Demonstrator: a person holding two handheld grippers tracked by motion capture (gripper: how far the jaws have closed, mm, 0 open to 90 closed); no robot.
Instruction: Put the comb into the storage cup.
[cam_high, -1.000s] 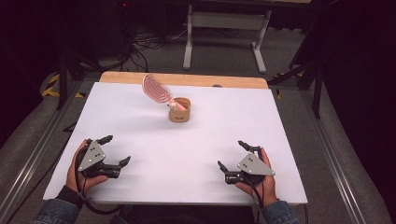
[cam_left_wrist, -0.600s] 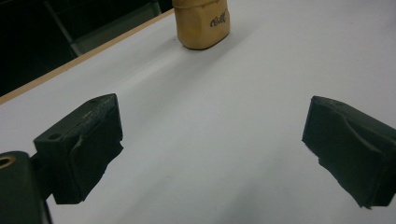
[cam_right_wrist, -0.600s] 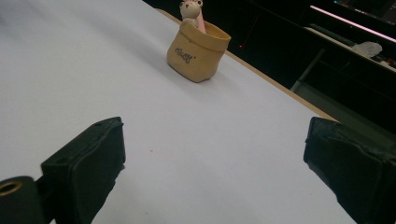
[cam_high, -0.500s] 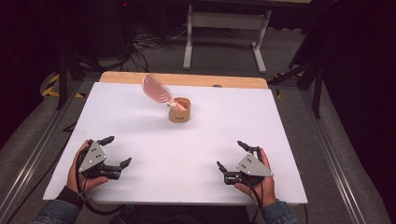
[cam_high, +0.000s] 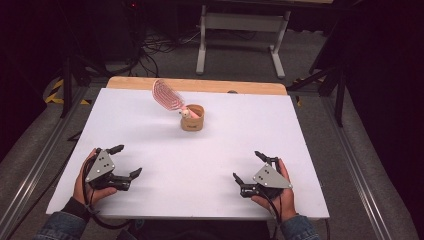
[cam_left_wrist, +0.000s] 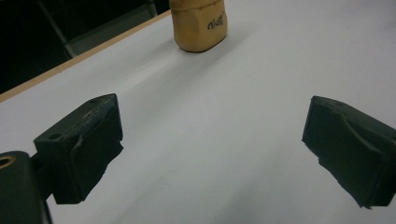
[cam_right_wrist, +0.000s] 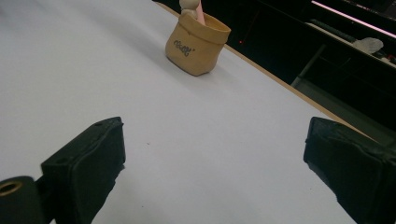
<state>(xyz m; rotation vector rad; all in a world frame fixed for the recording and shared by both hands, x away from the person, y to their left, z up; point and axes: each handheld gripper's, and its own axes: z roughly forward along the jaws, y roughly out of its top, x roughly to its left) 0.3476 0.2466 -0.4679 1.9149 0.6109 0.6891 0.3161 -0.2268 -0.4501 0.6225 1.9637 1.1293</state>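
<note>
two things stood together toward the far edge of the desk (cam_high: 150, 130), a little left of its middle: a small tan pouch (cam_high: 192, 118) and a pink brush (cam_high: 167, 95) propped inside it, head up and leaning out toward the far left corner. the left claw (cam_high: 125, 161) rested near the near left corner and the right claw (cam_high: 250, 166) near the near right corner, both well apart from the pouch. each was released, jaws spread wide with nothing between them, as both claw views showed.

the pouch (cam_right_wrist: 196, 44) looked soft-walled, with a rolled rim, and probably light, so a hard squeeze on its sides would likely dent it or tip it. the brush looked light and stiff, its wide open-work head sitting high, which made the pair seem top-heavy. the better hold, i judged, was on the brush handle just above the rim, where a pale knob (cam_right_wrist: 188, 5) showed beside the pink stem. steadying the pouch (cam_left_wrist: 198, 23) low on its body with the other claw looked sensible.
</note>
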